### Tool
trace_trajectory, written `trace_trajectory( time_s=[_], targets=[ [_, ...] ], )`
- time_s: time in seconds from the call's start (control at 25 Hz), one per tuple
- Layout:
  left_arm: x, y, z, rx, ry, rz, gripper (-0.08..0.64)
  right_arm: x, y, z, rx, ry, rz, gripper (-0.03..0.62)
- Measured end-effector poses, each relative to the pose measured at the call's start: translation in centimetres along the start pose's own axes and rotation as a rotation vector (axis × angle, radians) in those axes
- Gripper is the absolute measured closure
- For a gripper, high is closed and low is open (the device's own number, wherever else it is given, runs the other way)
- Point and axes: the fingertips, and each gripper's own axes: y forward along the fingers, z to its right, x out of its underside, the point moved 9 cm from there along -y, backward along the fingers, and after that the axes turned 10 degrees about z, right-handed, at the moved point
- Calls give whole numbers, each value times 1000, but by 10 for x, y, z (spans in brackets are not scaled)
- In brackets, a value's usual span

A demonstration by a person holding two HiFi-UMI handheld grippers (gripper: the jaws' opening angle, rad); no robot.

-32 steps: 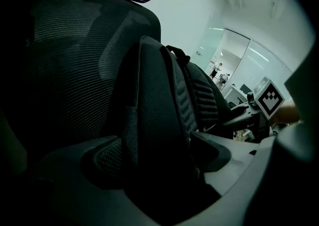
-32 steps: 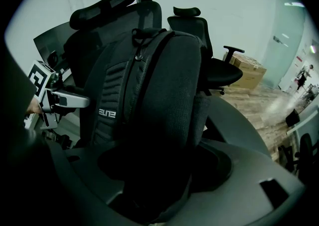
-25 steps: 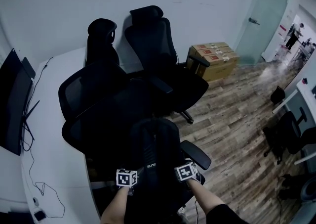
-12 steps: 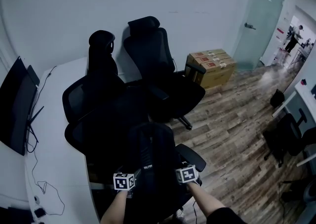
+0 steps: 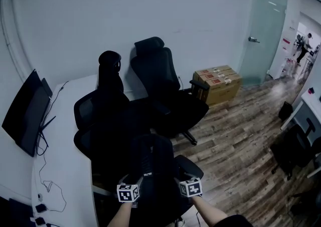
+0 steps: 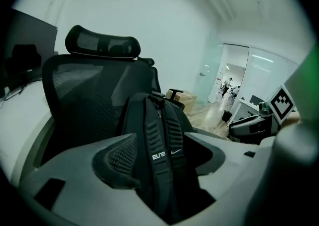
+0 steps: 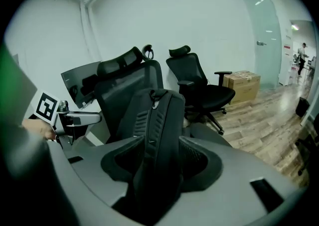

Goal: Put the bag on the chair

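Bag [image 5: 150,163] at six o'clock, likely soft and weighty; left gripper [image 6: 160,164], right gripper [image 7: 160,164] are closing wide jaws round its straps [image 6: 155,142]

Black backpack [image 5: 150,163] with small white logos, black mesh office chairs [image 5: 160,78], white worktop [image 5: 62,171], black monitor [image 5: 25,116], tan cardboard boxes [image 5: 218,83] with red labels, grey-brown wood-grain plank floor [image 5: 235,141], pale blue-grey wall [image 5: 150,5]
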Motion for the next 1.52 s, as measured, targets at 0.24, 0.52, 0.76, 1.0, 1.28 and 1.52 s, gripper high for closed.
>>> trace_trajectory(
  time_s=[0.24, 0.52, 0.76, 1.0, 1.28, 1.52],
  targets=[
    [-9, -41, 54, -27, 3, 89, 336, -11, -53, 1, -53, -27, 81, 494],
    [-6, -82, 108, -90, 46, 179, 486, -18, -103, 3, -145, -48, 154, 524],
    [4, -112, 134, -90, 50, 212, 522, -18, -137, -7, -194, -48, 198, 528],
    [6, -149, 149, -55, 50, 253, 529, -13, -170, -31, -217, -43, 235, 529],
    [15, -213, 154, -11, 45, 315, 534, 23, -209, -71, -214, -29, 243, 531],
    [35, -269, 157, 11, 45, 342, 537, 44, -249, -106, -215, 0, 299, 532]
  ],
)
